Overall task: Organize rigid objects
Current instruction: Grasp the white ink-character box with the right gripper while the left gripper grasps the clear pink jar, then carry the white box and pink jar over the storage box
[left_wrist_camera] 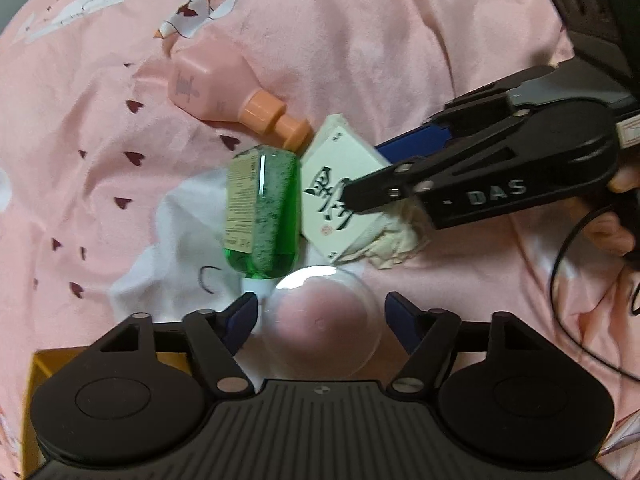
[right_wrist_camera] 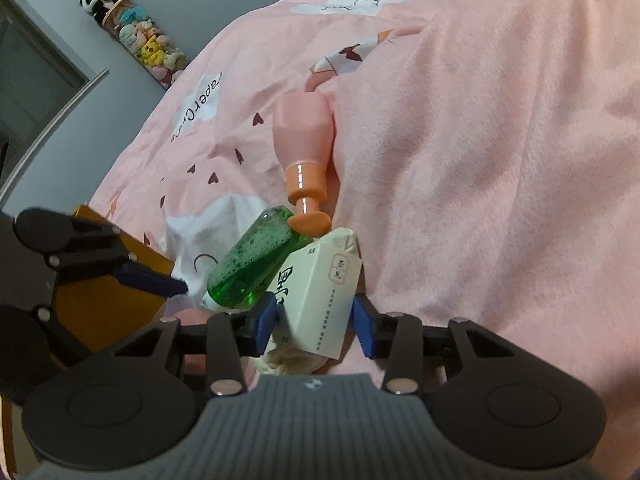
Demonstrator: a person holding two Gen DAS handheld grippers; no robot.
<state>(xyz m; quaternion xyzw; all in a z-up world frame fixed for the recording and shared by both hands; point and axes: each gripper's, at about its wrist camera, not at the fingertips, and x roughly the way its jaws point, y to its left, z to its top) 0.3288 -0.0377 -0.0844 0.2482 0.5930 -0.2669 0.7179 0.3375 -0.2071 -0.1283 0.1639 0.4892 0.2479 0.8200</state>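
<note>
Right now, through my left wrist camera, my left gripper (left_wrist_camera: 320,316) stands wide open with a clear plastic dome (left_wrist_camera: 322,320) sitting between its blue pads, neither pad touching it. Just past the dome lies a green bottle (left_wrist_camera: 262,208), cap toward me, and a white carton (left_wrist_camera: 344,196) with black brush characters rests against its right side. A pink bottle (left_wrist_camera: 212,88) with an orange cap lies beyond them on the pink bedspread (left_wrist_camera: 400,60), its cap close to the green bottle's far end. My right gripper (left_wrist_camera: 352,196) reaches in from the right, one finger lying across the carton's printed face; crumpled white paper (left_wrist_camera: 392,244) sits under the carton. A yellow box (left_wrist_camera: 40,364) shows at the lower left. Switching to my right wrist camera, my right gripper (right_wrist_camera: 314,324) is partly open and straddles the carton (right_wrist_camera: 316,304); I cannot tell whether the pads are pressing it. The green bottle (right_wrist_camera: 252,264) leans against the carton's left side, and the pink bottle's (right_wrist_camera: 304,128) cap touches both. My left gripper (right_wrist_camera: 160,280) enters from the left beside the yellow box (right_wrist_camera: 104,300).
</note>
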